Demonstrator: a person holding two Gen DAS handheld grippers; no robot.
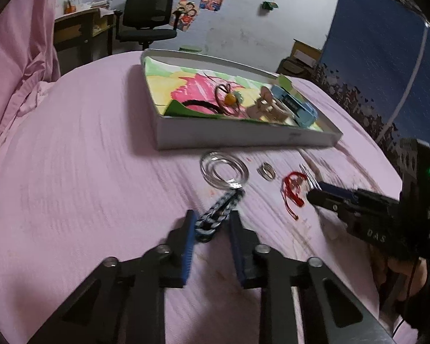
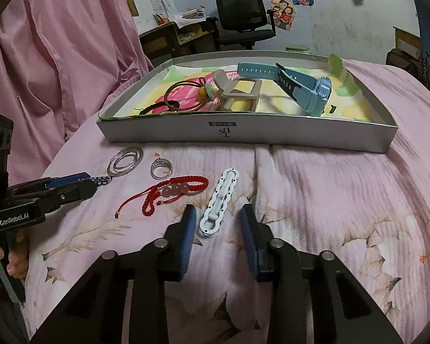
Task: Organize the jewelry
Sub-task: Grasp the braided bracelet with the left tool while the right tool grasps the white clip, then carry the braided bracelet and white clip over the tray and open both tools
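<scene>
Both grippers sit low over the pink bedspread [image 2: 315,177], each with a piece between its blue pads. Between the jaws of the left gripper [image 1: 212,223] lies the blue-grey braided bracelet [image 1: 212,215]; the pads stand close on either side, one seemingly touching its lower end, though whether they truly pinch it I cannot tell. The right gripper [image 2: 218,223] brackets the foot of the white hair clip [image 2: 219,200] with clear daylight on both sides — spread, not yet gripping.

By my reading the job is roughly half done. Already inside the shallow grey box [image 2: 243,134] are the blue watch [image 2: 306,89], a beige claw clip [image 2: 238,91] and the brown cord with an amber bead [image 2: 183,94]. Left on the cover, just in front of the box: the clear bangles [image 2: 125,161], the red string bracelet [image 2: 172,192] — near the hair clip — and the small silver ring [image 2: 161,167].
</scene>
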